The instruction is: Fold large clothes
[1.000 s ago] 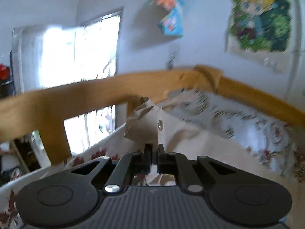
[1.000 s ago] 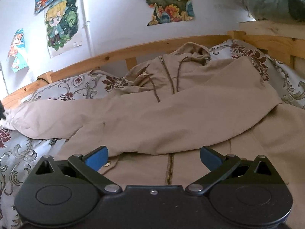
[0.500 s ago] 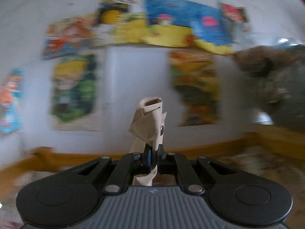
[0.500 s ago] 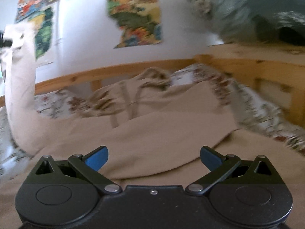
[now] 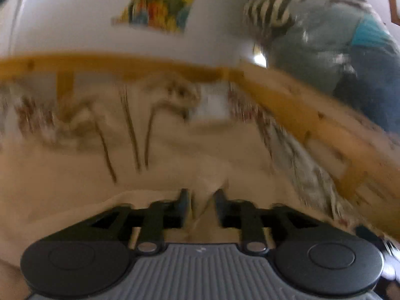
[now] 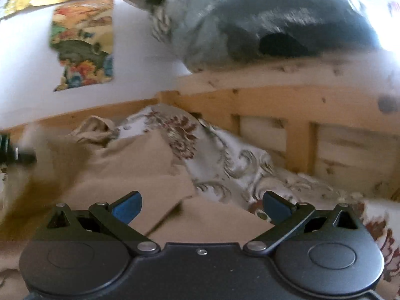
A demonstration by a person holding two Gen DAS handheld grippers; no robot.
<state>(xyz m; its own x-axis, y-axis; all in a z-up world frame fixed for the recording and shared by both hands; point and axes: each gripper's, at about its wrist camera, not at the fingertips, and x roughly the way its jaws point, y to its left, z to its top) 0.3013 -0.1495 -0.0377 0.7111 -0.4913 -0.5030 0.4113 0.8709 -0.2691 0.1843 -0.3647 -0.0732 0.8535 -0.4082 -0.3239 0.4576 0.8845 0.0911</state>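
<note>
A beige hooded jacket lies zip-up on the bed, blurred by motion in the left wrist view. My left gripper hangs low over its chest. Its jaws are opening, and a fold of the beige sleeve stands loose between the black fingers, not pinched. In the right wrist view the jacket lies with one sleeve folded across the body. My right gripper is open above the jacket's right edge, with nothing between its blue pads. A dark shape at the left edge is probably the left gripper.
A wooden bed frame runs along the back and right. The floral bedsheet shows beside the jacket. A grey-blue bundle of bedding rests on top of the headboard. Posters hang on the white wall.
The left gripper carried the raised sleeve across from the left and down over the jacket, and its jaws have parted. The right gripper swung rightward toward the headboard, still open.
</note>
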